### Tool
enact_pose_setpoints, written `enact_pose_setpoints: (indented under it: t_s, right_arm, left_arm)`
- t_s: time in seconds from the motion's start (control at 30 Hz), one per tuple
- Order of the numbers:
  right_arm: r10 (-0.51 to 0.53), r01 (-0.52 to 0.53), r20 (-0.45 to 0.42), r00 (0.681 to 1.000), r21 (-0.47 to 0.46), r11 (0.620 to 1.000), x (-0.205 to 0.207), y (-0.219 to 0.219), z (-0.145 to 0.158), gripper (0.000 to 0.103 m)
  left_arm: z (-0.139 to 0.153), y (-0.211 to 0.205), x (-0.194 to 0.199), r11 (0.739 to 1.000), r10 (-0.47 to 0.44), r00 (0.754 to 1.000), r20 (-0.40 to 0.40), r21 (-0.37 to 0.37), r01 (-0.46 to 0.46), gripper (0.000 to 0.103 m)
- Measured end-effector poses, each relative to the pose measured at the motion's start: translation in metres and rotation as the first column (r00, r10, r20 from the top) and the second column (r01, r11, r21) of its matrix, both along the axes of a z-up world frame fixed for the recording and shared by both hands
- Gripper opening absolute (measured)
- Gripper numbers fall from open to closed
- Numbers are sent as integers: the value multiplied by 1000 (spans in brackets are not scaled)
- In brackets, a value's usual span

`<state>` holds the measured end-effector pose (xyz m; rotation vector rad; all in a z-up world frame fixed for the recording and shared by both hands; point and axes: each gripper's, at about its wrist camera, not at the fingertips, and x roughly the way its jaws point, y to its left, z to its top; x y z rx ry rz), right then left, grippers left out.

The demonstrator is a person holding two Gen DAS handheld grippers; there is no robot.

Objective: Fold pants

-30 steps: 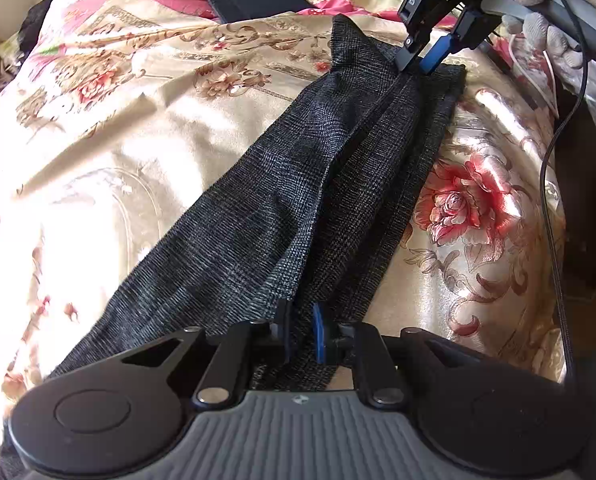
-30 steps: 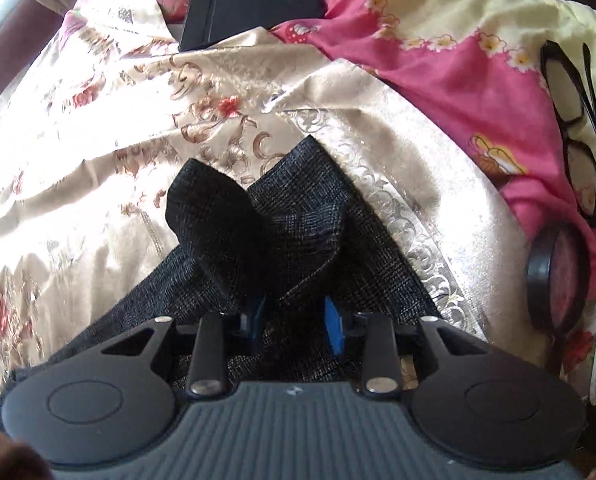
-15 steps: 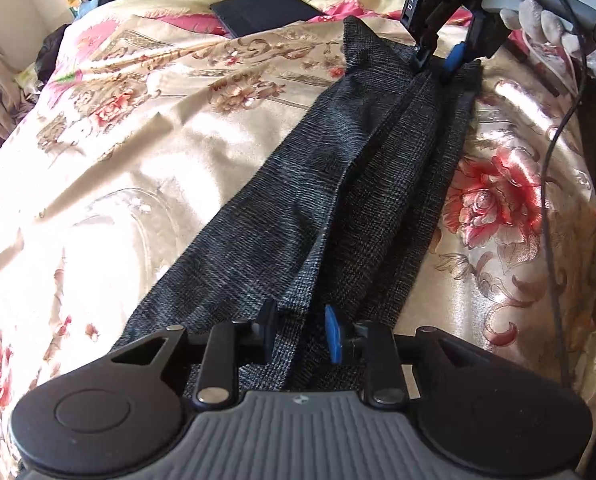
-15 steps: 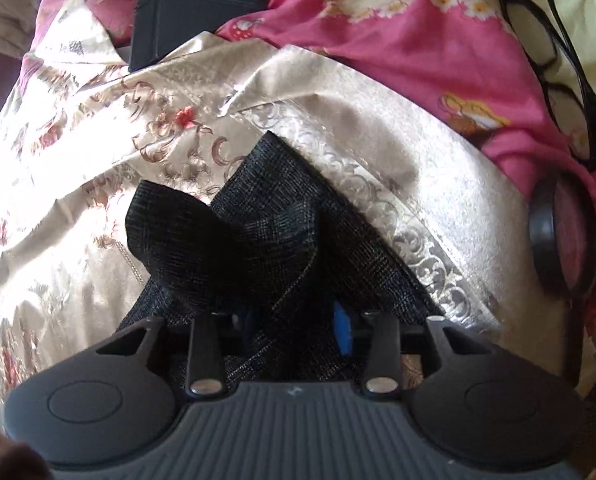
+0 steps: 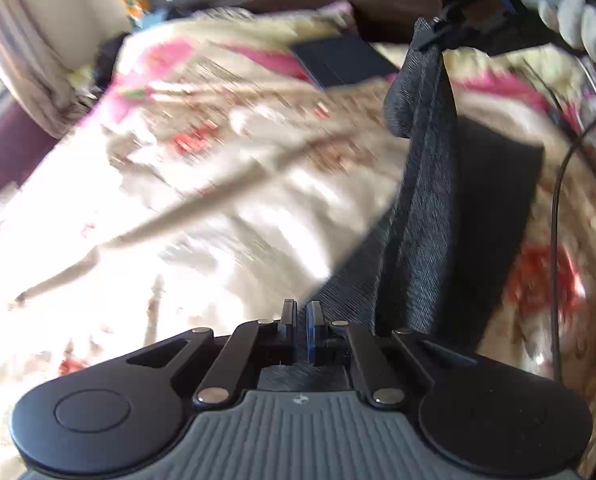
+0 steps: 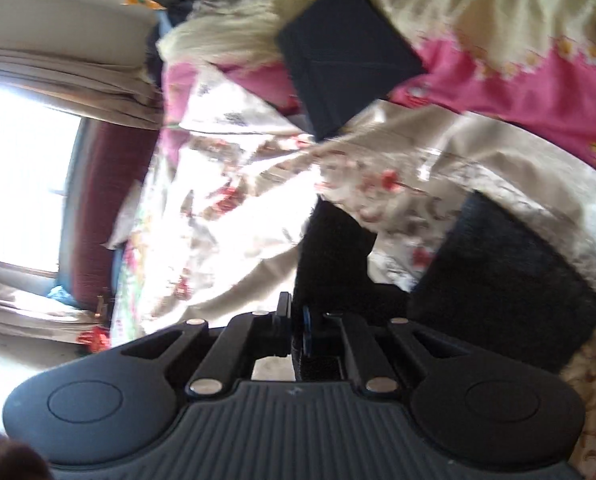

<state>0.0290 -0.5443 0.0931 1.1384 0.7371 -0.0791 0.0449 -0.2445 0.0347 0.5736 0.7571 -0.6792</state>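
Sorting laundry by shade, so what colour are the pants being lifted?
Dark charcoal grey with a fine woven fleck; the pants show best in the left wrist view.

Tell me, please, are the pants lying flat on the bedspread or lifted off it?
Lifted: the pants hang between the shut left gripper and right gripper, above the bedspread.

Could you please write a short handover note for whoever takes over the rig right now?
Left gripper: shut on the pants, at the near end; its fingers have just been closing.
Right gripper: shut on the pants at the far end, fingers also just closing; the left view shows it up top with cloth hanging from it.
Pants: both ends raised, the dark cloth stretched between the grippers above the bedspread, over their shadow.
Done: both ends gripped and raised.
Left: probably bring one end to the other, lay the fold flat on the bed and smooth it.
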Motion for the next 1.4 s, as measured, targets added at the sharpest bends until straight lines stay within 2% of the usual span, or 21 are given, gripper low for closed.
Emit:
enact_pose_setpoints:
  t_s: [0.1, 0.17, 0.2, 0.27, 0.37, 0.47, 0.53, 0.6, 0.7, 0.77, 0.83, 0.87, 0.93, 1.0, 1.07, 1.13, 1.2, 1.23, 1.27, 1.33, 1.4]
  right_arm:
    - [-2, 0, 118, 993, 22, 1000, -16, 4, 30, 4]
    - [-11, 12, 92, 996, -10, 1000, -30, 2, 29, 3]
    - [-17, 19, 58, 998, -27, 999, -38, 0, 22, 3]
    - [-45, 36, -84, 995, -100, 994, -55, -5, -4, 3]
    - [-94, 24, -313, 945, -222, 975, -74, -14, -50, 3]
    - [-112, -24, -418, 901, -307, 951, -85, -19, -69, 4]
    - [-100, -80, -453, 886, -360, 929, -84, -15, -68, 6]
    - [-48, -149, -438, 898, -405, 902, -77, 0, -55, 7]
    - [124, -268, -359, 925, -387, 882, -52, 34, -38, 8]
    - [266, -384, -327, 907, -380, 842, -26, 64, -36, 8]
    - [417, -515, -311, 854, -397, 760, 2, 101, -44, 8]
    - [477, -569, -314, 821, -391, 723, 14, 117, -52, 8]
    - [615, -696, -327, 718, -327, 639, 36, 148, -76, 8]
    - [675, -766, -363, 642, -280, 578, 46, 168, -98, 8]
    - [756, -857, -410, 510, -158, 491, 44, 185, -116, 8]
    - [829, -929, -438, 347, -40, 368, 26, 199, -122, 8]
    - [840, -964, -501, 207, 40, 261, -6, 207, -127, 8]
    - [832, -975, -531, 161, 45, 218, -18, 209, -128, 8]
    - [826, -980, -543, 152, 26, 197, -24, 211, -124, 8]
    - [822, -973, -530, 208, -23, 231, -17, 209, -104, 8]
    - [855, -964, -445, 265, -110, 242, 0, 209, -78, 8]
  left_arm:
    - [35, 11, -7, 1000, 7, 997, 75, -29, -5, 22]
    - [34, 11, -13, 999, 11, 998, 55, -50, -8, 23]
    - [27, 10, -14, 998, 10, 1000, 17, -62, -9, 25]
    - [-3, 3, -15, 998, 0, 997, -81, -58, -5, 40]
    - [-51, -11, -26, 999, -41, 985, -165, 14, 44, 40]
    - [-79, -19, -42, 995, -69, 977, -200, 58, 82, 41]
    - [-87, -20, -52, 989, -89, 981, -172, 101, 107, 41]
    - [-89, -20, -60, 983, -115, 983, -146, 129, 134, 41]
    - [-94, -21, -63, 975, -161, 956, -246, 107, 192, 42]
    - [-105, -27, -74, 967, -189, 941, -282, 116, 229, 45]
    - [-103, -29, -87, 958, -220, 943, -250, 127, 257, 45]
    - [-98, -27, -86, 962, -221, 935, -277, 93, 255, 45]
    - [-82, -18, -81, 977, -191, 931, -312, 26, 209, 45]
    - [-65, -8, -78, 984, -168, 948, -270, 18, 180, 45]
    - [-51, 4, -72, 989, -137, 963, -231, 18, 145, 46]
    - [-41, 18, -62, 995, -96, 974, -208, 14, 101, 47]
    - [-40, 30, -53, 998, -58, 980, -189, 20, 62, 48]
    - [-41, 34, -48, 998, -41, 983, -176, 30, 47, 48]
    - [-45, 37, -44, 998, -28, 986, -163, 44, 36, 48]
    - [-50, 39, -35, 997, -22, 992, -125, 71, 31, 48]
    - [-51, 40, -21, 998, -24, 994, -108, 62, 31, 48]
